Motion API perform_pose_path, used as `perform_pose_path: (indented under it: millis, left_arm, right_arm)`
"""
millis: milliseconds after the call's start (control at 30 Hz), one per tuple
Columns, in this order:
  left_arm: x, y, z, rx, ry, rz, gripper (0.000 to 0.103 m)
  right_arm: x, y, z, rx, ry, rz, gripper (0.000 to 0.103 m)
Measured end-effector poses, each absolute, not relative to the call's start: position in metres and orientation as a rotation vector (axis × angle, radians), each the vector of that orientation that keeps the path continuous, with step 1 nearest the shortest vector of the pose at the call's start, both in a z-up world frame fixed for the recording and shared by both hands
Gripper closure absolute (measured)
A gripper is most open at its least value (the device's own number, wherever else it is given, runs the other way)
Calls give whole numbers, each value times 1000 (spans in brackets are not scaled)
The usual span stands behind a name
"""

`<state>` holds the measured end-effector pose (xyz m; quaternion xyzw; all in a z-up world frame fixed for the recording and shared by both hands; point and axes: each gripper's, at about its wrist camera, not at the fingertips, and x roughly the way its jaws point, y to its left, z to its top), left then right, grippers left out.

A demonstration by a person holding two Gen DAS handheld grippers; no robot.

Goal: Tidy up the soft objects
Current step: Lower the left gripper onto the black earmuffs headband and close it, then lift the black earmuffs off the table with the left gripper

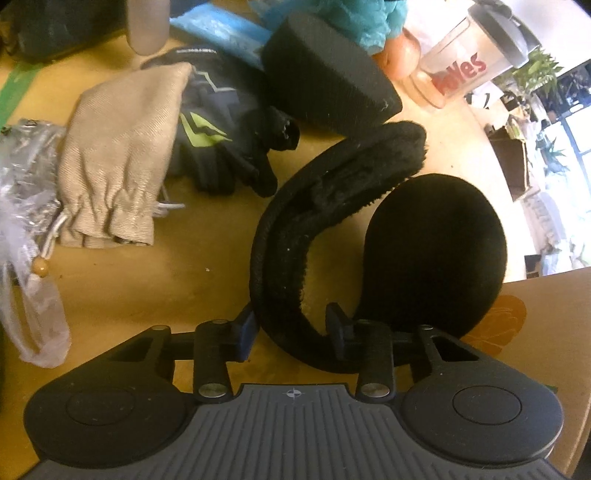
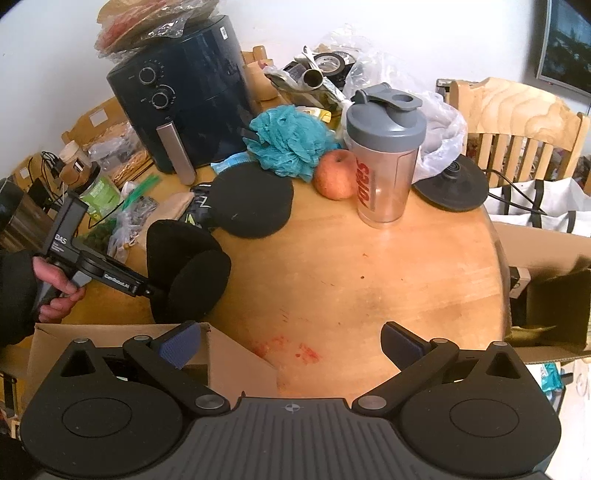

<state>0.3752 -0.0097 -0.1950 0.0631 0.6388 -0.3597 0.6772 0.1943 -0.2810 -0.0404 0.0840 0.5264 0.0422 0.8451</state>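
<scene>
1. One pair of black earmuffs (image 1: 332,229), two round pads, fuzzy curved band, at six o'clock on the table (image 2: 351,266).
2. Left gripper (image 1: 291,332) pinches the band; right gripper (image 2: 291,343) gapes wide, empty.
3. One apple (image 2: 334,173), one shaker bottle (image 2: 384,162).

Obscured and cropped items

Air fryer (image 1: 55,29) cut off at upper left of the left wrist view; cardboard box (image 2: 122,354) interior hidden behind the right gripper (image 2: 291,349); shaker bottle (image 1: 476,51) lettering partly blurred.
</scene>
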Motion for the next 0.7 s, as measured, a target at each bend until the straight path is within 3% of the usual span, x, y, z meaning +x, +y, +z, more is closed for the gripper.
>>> perform_pose_path:
  millis: [33,233,700]
  left_arm:
    - [375,-11,-197,144,1438,-809,76]
    - [375,-10,-199,109,1449,-775,89]
    - [365,23,-156,60,1293,-673,95]
  right_arm:
    - [194,-282,-40,182,1110,88,0]
    - [192,-284,-40,200,1113,92,0]
    - [201,-283,-42,216,1111,151,0]
